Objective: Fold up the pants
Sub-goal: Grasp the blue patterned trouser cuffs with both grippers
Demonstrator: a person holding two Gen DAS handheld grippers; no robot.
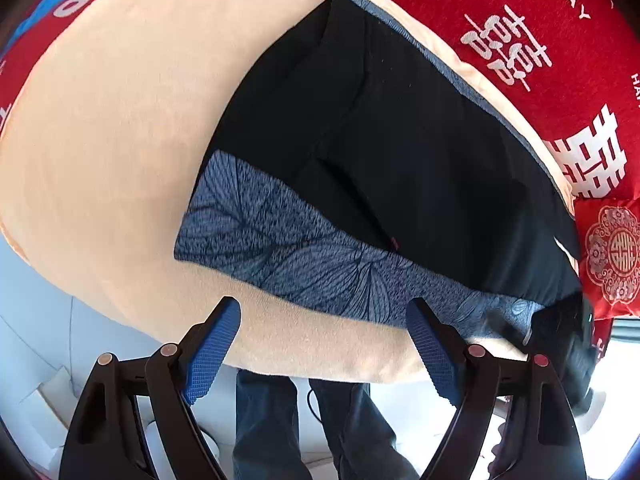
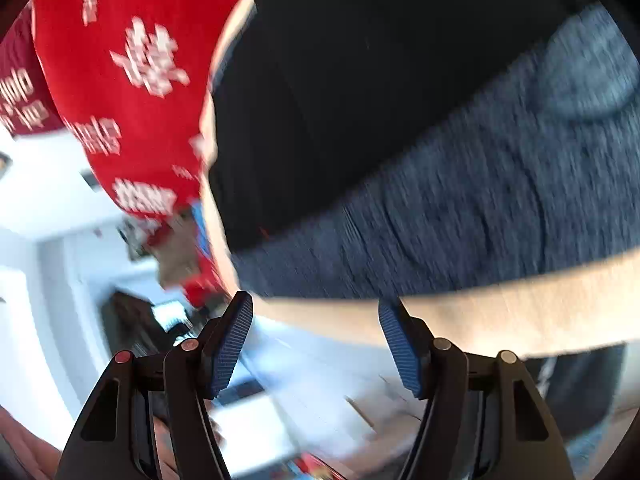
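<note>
Black pants (image 1: 380, 140) lie spread flat on a beige blanket (image 1: 112, 140). A blue leaf-patterned band of cloth (image 1: 280, 240) runs along their near edge. My left gripper (image 1: 324, 308) hovers open over the blanket's near edge just short of that band, with nothing between its blue pads (image 1: 212, 344). The right wrist view is blurred. In it the black pants (image 2: 360, 100) and the blue band (image 2: 480, 200) fill the upper right. My right gripper (image 2: 316, 302) stands open at the blanket's edge (image 2: 500, 304), holding nothing.
A red bedcover with white characters (image 1: 520, 40) lies under the blanket, also seen as the red bedcover (image 2: 132, 80). A red patterned cushion (image 1: 612, 256) sits at the right. A person's jeans-clad legs (image 1: 272, 420) stand at the bed's near side on a pale floor (image 1: 40, 320).
</note>
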